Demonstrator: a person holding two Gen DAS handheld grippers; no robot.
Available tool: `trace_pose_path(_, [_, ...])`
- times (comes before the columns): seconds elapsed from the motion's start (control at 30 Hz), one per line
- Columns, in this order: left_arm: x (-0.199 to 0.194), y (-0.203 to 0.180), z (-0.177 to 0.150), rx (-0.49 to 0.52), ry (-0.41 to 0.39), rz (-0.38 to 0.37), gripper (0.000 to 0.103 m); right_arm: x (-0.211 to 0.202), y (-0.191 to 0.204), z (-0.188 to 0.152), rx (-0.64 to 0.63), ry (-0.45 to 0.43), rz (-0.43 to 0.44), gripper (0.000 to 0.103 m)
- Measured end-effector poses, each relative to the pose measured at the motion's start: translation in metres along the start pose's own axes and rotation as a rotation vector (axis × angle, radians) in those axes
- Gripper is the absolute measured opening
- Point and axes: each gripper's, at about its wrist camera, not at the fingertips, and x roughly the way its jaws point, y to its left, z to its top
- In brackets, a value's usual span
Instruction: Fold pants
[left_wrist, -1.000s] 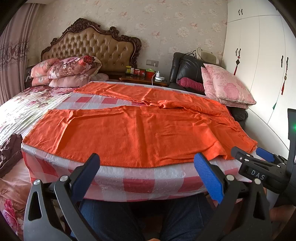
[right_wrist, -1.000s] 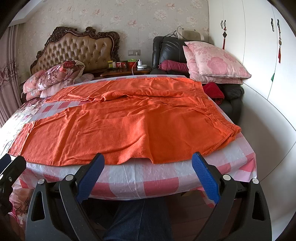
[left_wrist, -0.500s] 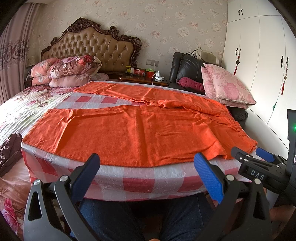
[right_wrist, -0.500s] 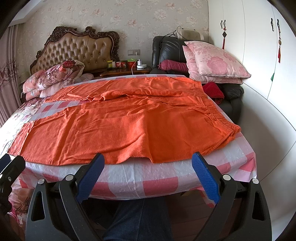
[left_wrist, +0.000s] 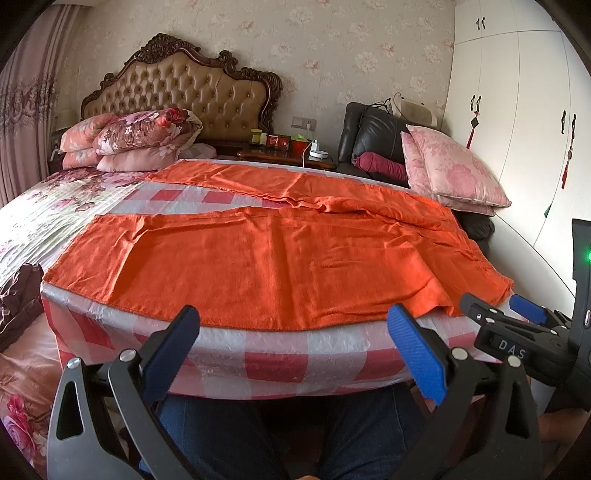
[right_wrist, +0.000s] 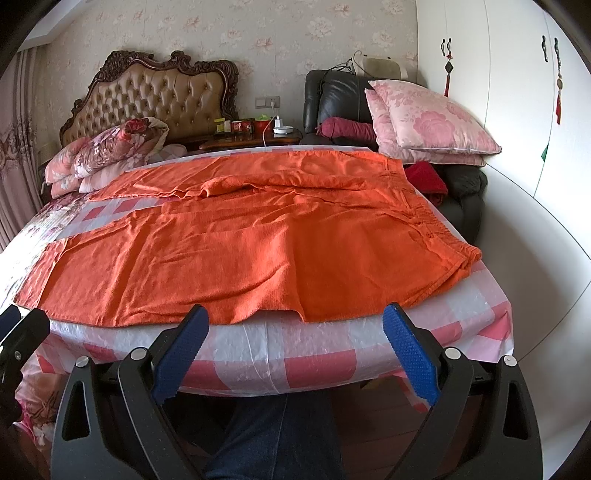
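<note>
pants (right_wrist: 258, 254) – spread flat across frame centre on the checked sheet (right_wrist: 317, 343), waistband right | soft, light, probably napped cloth – limp, grip hem or waistband edge | left gripper (left_wrist: 291, 339) spread wide, empty | right gripper (right_wrist: 295, 338) likewise

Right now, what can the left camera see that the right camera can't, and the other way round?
Only the left view shows the dark brown cloth at the bed's left edge and the right claw from the side. Only the right view shows the red cloth beside the chair and the gathered waistband clearly. Both show the orange pants spread flat on the checkered sheet, the headboard, the pink pillows, and open claws.
</note>
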Motion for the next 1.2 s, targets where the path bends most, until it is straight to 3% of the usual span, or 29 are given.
trace_pose_path(0.23, [0.001,0.000,0.000,0.001,-0.005,-0.003,0.101,0.001,-0.008,0.001,0.007,0.015,0.008,0.092])
trace_pose_path(0.37, [0.017,0.002,0.004,-0.003,0.003,-0.004,0.101,0.017,-0.035,0.018,0.038,0.038,0.058,0.092])
trace_pose_path(0.47, [0.036,0.004,0.015,0.002,0.013,-0.014,0.101,0.043,-0.085,0.065,0.114,0.062,0.055,0.092])
trace_pose_path(0.6, [0.068,0.006,0.035,0.020,0.031,-0.038,0.101,0.092,-0.134,0.133,0.086,0.092,-0.032,0.092])
trace_pose_path(0.73, [0.091,0.011,0.045,0.016,0.052,-0.060,0.101,0.174,-0.182,0.198,0.142,0.206,0.006,0.092])
trace_pose_path(0.77, [0.095,0.013,0.046,0.014,0.058,-0.065,0.101,0.190,-0.186,0.209,0.126,0.209,-0.029,0.092])
trace_pose_path(0.87, [0.108,0.023,0.047,0.016,0.082,-0.053,0.101,0.248,-0.175,0.239,-0.080,0.243,-0.155,0.093])
trace_pose_path(1.0, [0.122,0.043,0.049,0.015,0.121,-0.028,0.101,0.302,-0.152,0.257,-0.288,0.292,-0.136,0.093])
trace_pose_path(1.2, [0.136,0.076,0.072,0.021,0.144,-0.014,0.101,0.358,-0.140,0.270,-0.375,0.368,-0.055,0.090])
